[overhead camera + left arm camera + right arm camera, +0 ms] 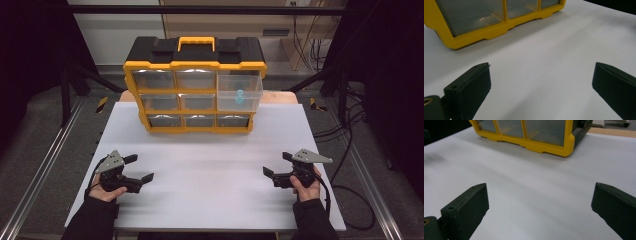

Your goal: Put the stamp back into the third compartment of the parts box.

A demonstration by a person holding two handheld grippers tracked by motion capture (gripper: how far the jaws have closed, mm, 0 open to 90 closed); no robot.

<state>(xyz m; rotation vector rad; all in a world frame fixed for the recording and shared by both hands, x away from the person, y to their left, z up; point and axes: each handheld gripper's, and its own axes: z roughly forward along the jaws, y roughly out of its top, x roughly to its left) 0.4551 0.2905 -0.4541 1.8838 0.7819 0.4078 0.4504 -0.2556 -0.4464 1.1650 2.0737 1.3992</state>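
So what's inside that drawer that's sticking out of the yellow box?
A small light-blue thing sits in the pulled-out clear drawer, top right of the box. It is too small to tell what it is. The drawer's back end is hidden inside the box.

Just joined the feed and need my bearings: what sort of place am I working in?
Probably a lab recording bench, not a workshop floor: a bare white table on metal rails, loose cables beside it, and one yellow-and-black drawer organizer set up as the work piece.
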